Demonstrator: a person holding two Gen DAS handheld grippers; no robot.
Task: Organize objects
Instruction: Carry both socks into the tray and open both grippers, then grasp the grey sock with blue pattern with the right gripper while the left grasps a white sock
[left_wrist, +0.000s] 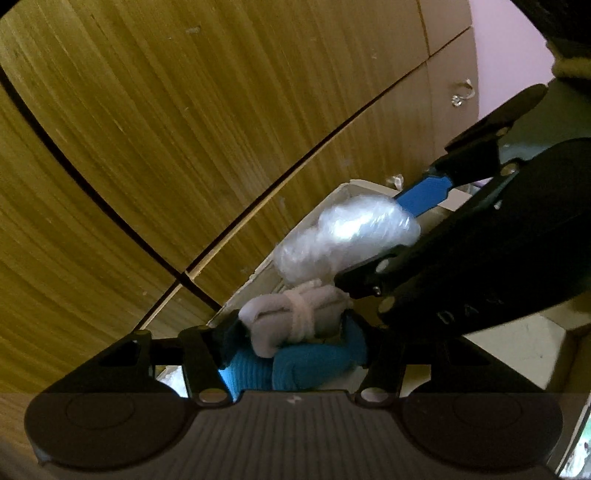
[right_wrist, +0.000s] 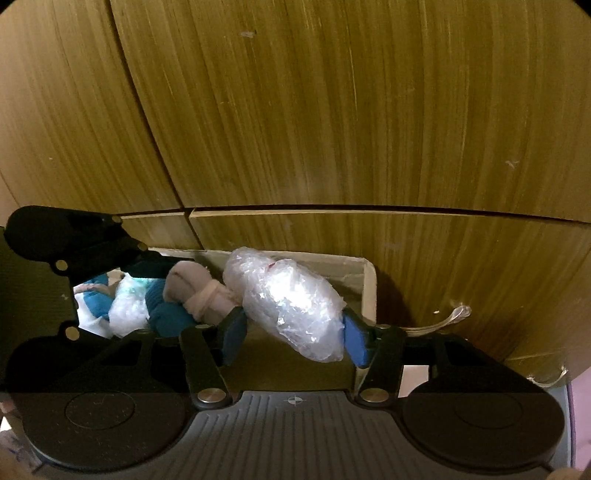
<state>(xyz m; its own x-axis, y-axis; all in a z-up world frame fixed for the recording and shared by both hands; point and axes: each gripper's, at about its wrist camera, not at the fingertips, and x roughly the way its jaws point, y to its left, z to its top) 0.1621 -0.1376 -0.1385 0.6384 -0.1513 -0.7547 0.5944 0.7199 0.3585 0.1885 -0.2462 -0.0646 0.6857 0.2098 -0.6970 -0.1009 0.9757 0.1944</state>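
The cardboard box (right_wrist: 369, 291) already held rolled socks (right_wrist: 201, 295); the right gripper (right_wrist: 295, 332), clamped on a plastic-wrapped bundle (right_wrist: 291, 306), hovered at its 5 o'clock corner, and the left gripper (left_wrist: 291, 354) gripped a blue sock roll (left_wrist: 314, 363).

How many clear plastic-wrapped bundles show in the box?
2. One plastic-wrapped bundle sits between the right gripper's fingers at the cardboard box's right end; a smaller bundle lies left among teal cloth. Others may be hidden.

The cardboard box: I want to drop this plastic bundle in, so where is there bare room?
The box shows bare floor under the right gripper, between the grey roll and the right wall. The left side is crowded with teal cloth and another plastic bag.
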